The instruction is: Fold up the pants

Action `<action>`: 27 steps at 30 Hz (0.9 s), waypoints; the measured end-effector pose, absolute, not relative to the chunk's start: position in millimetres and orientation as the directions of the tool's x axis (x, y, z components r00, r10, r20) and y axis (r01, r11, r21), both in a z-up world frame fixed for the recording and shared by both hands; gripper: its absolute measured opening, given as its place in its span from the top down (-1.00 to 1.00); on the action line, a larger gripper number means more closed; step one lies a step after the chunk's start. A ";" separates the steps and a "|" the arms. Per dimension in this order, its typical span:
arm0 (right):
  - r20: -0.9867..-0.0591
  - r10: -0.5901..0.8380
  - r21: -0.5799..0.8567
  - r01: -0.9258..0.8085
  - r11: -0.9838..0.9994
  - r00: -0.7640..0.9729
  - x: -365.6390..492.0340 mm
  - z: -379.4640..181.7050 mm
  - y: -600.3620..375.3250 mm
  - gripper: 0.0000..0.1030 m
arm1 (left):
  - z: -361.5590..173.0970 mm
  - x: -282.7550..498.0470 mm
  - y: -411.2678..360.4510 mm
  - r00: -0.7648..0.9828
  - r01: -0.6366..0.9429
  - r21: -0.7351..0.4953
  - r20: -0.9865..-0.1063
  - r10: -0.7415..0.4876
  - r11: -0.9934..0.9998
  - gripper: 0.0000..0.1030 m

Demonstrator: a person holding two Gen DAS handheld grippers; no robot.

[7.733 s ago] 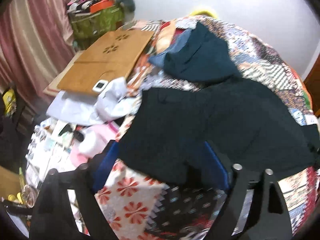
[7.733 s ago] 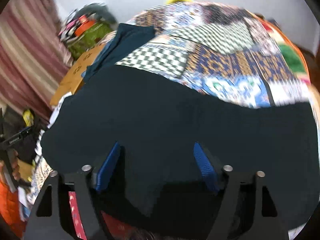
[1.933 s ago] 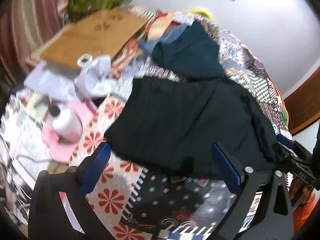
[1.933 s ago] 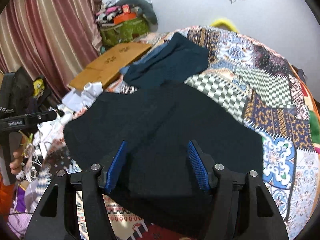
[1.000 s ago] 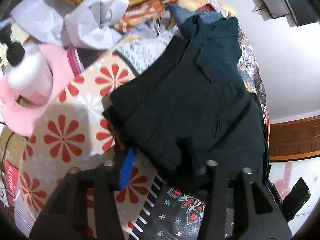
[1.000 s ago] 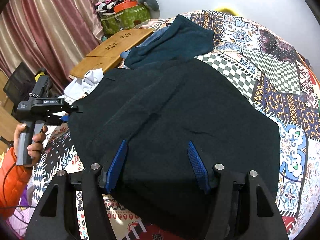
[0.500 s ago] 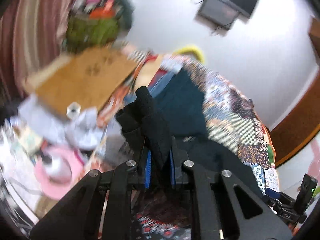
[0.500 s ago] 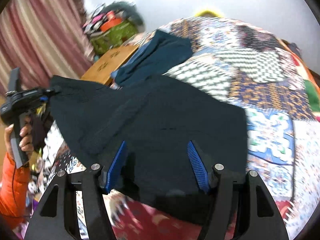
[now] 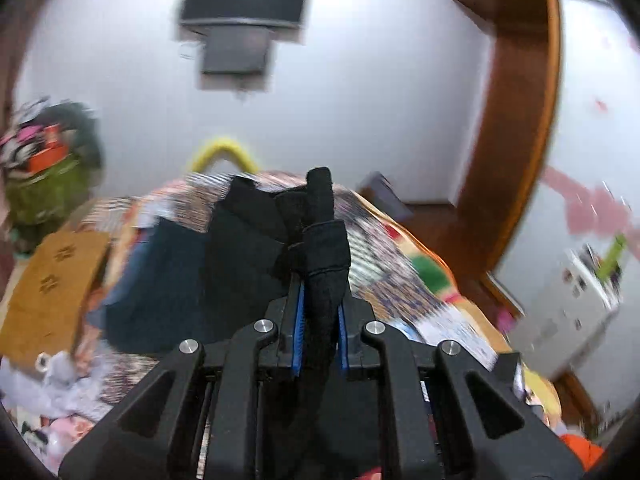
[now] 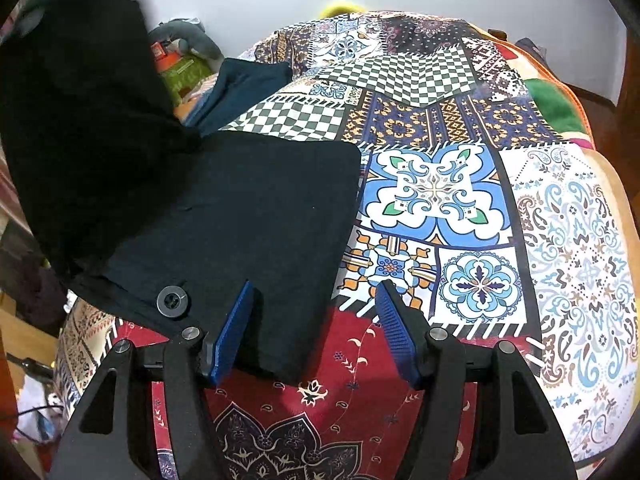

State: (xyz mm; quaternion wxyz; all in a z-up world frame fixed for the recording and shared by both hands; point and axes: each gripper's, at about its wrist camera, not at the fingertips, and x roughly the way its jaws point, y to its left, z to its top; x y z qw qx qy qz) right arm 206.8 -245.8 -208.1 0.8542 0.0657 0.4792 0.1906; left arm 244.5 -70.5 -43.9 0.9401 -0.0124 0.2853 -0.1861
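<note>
The left gripper (image 9: 319, 330) has its blue pads pressed onto a bunched fold of the black pants (image 10: 248, 208), holding that part up above the patchwork quilt (image 10: 432, 184); the rest lies flat on the quilt, button (image 10: 172, 300) showing; the right gripper (image 10: 316, 332) hovers with fingers spread over the pants' near corner.

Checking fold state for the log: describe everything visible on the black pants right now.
The black pants are dark, matte woven cloth with a black button at the near edge. One part lies flat on the patchwork bedspread, its right edge straight. The other part is lifted high at the left of the right wrist view. The left gripper has its jaws shut on a bunched roll of the fabric, which sticks up past them. The right gripper is open, its left finger over the cloth's near corner; contact unclear.
</note>
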 end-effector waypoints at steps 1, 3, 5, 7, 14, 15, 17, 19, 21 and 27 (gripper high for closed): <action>-0.791 0.392 0.298 -0.264 0.917 0.469 207.1 -208.7 -246.3 -0.15 | -50.4 246.2 -80.7 0.748 0.363 -0.127 -0.551 -0.369 0.923 0.76; -0.786 0.402 0.304 -0.271 0.913 0.470 204.4 -209.2 -249.8 -0.15 | -75.2 255.6 -111.0 0.662 0.412 -0.139 -0.633 -0.401 0.901 0.76; -0.780 0.417 0.317 -0.279 0.907 0.467 202.6 -209.3 -255.7 -0.15 | -99.2 264.1 -133.8 0.550 0.455 -0.160 -0.723 -0.418 0.876 0.74; -0.774 0.431 0.333 -0.280 0.900 0.464 198.5 -209.3 -260.2 -0.15 | -121.3 267.8 -149.3 0.437 0.491 -0.165 -0.803 -0.406 0.855 0.71; -0.759 0.459 0.364 -0.284 0.887 0.462 190.3 -207.3 -269.2 -0.15 | -112.9 257.2 -143.7 0.381 0.510 -0.240 -0.798 -0.467 0.826 -0.15; -0.758 0.461 0.366 -0.283 0.886 0.462 189.8 -207.3 -269.4 -0.15 | -102.2 254.0 -137.9 0.411 0.505 -0.249 -0.773 -0.484 0.827 -0.29; -0.758 0.463 0.372 -0.278 0.885 0.460 189.0 -208.0 -269.8 -0.15 | -86.2 248.2 -132.5 0.470 0.497 -0.239 -0.734 -0.490 0.834 -0.55; -0.758 0.466 0.378 -0.275 0.884 0.456 188.5 -209.8 -269.7 -0.15 | -78.3 257.8 -122.8 0.528 0.479 -0.209 -0.707 -0.470 0.852 -0.71; -0.757 0.467 0.381 -0.272 0.884 0.456 188.4 -210.2 -269.8 -0.15 | -71.3 270.0 -111.6 0.594 0.431 -0.157 -0.692 -0.410 0.889 -0.76; -0.760 0.463 0.375 -0.274 0.886 0.457 186.5 -207.8 -271.0 -0.15 | -91.1 325.9 -76.1 0.657 0.286 -0.025 -0.723 -0.215 0.958 -0.90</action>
